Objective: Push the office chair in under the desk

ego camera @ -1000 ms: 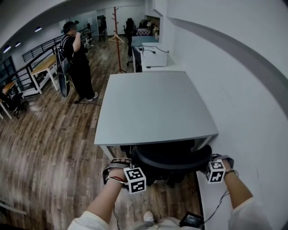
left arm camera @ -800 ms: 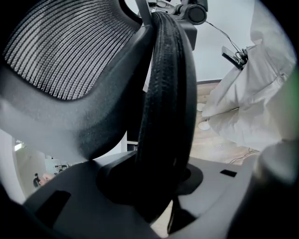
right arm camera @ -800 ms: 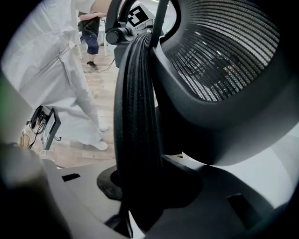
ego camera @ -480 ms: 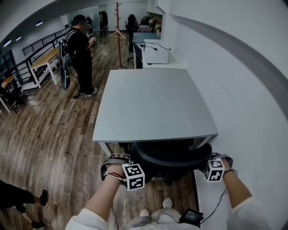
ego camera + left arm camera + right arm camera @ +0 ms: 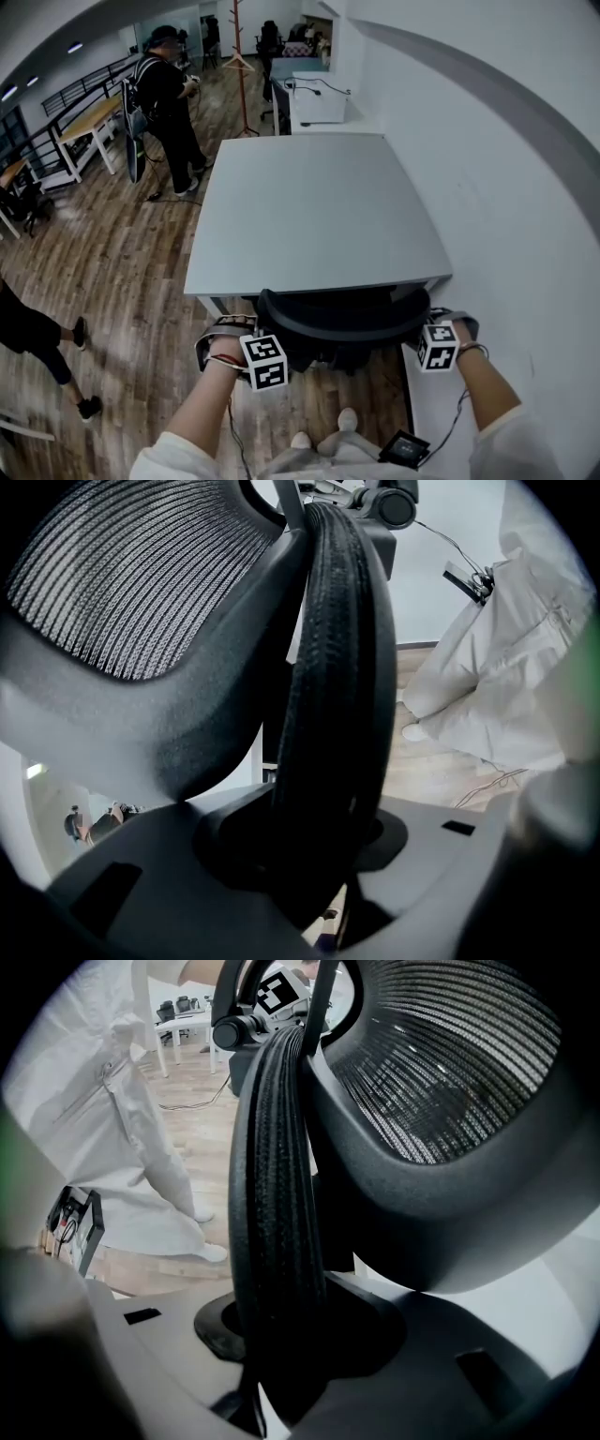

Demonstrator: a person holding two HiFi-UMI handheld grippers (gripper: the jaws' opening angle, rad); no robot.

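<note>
A black office chair [image 5: 345,323] with a mesh back stands at the near edge of the grey desk [image 5: 319,211], its seat hidden beneath the top. My left gripper [image 5: 246,328] is shut on the left edge of the chair back, my right gripper [image 5: 427,321] on its right edge. In the left gripper view the ribbed black rim [image 5: 333,686] runs upright between the jaws of the left gripper [image 5: 319,855], with the mesh [image 5: 122,583] to its left. The right gripper view mirrors this: the rim [image 5: 277,1176] sits clamped in the right gripper [image 5: 291,1344].
A white wall [image 5: 506,187] runs along the desk's right side. A person in black [image 5: 169,103] stands on the wood floor at far left. Another person's legs [image 5: 37,337] are at the left edge. A coat stand [image 5: 242,66] and a second desk [image 5: 314,103] lie beyond.
The chair and both grippers have moved forward, so the chair back lies closer to the desk edge. A person's legs have come in at the left.
</note>
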